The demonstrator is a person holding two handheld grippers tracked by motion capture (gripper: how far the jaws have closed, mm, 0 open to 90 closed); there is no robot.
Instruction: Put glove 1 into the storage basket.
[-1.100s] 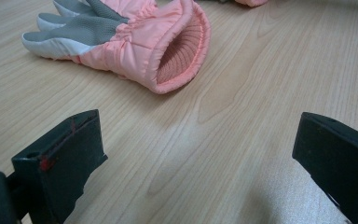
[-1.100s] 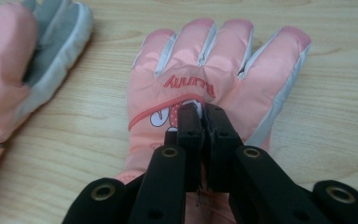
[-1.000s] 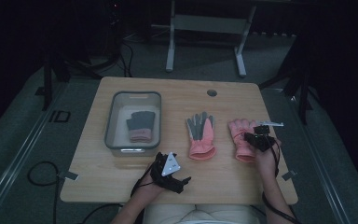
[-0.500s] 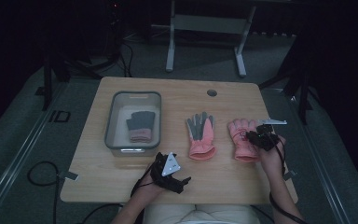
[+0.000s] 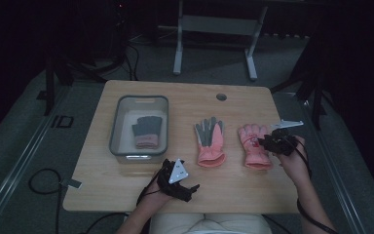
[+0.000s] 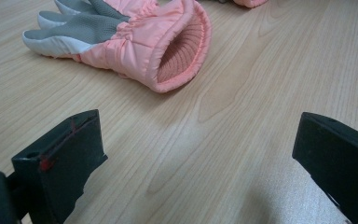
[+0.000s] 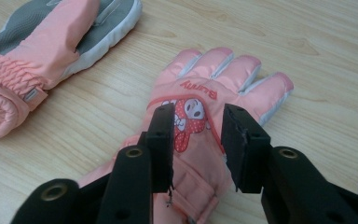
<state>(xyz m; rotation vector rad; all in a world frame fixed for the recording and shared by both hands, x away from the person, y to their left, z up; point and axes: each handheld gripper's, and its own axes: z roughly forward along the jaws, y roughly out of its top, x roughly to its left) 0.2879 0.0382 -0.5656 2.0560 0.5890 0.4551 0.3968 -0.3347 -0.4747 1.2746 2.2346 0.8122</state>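
Wooden table [image 5: 126,195] standing in a dark room.
Pink glove [image 7: 200,126] with a cartoon patch is lying flat at the table's right; right gripper [image 7: 196,133] jaws, just opening, are hovering narrowly above it, gripping nothing.

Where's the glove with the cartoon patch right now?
In the high view the patch glove lies flat at the table's right, between the palm-up glove and the right claw.
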